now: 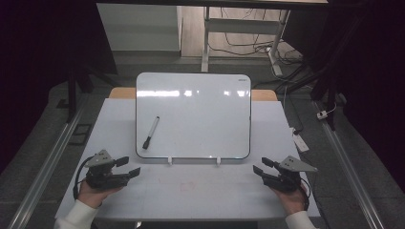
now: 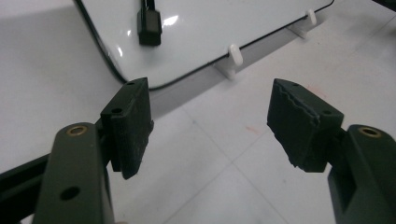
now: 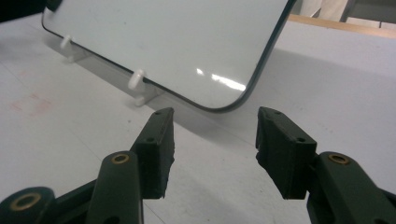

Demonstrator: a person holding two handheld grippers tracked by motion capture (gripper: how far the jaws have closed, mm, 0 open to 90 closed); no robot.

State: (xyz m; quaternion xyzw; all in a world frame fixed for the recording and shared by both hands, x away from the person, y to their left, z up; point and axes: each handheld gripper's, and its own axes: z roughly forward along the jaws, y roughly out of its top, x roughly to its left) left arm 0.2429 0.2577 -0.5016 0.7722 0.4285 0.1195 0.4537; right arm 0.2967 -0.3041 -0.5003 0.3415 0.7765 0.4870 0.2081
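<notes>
Lying on the left part of a whiteboard (image 1: 193, 114), a black marker (image 1: 151, 132) points its cap toward the near left corner. The whiteboard rests propped on two small white pegs (image 1: 169, 161) in the middle of the white surface (image 1: 191, 191). Near the left corner of the board, the left gripper (image 1: 130, 167) sits low over the surface, its jaws open with nothing between them. Near the right corner, the right gripper (image 1: 261, 165) is likewise held with jaws apart and empty. Both grippers stay clear of the whiteboard's near edge.
</notes>
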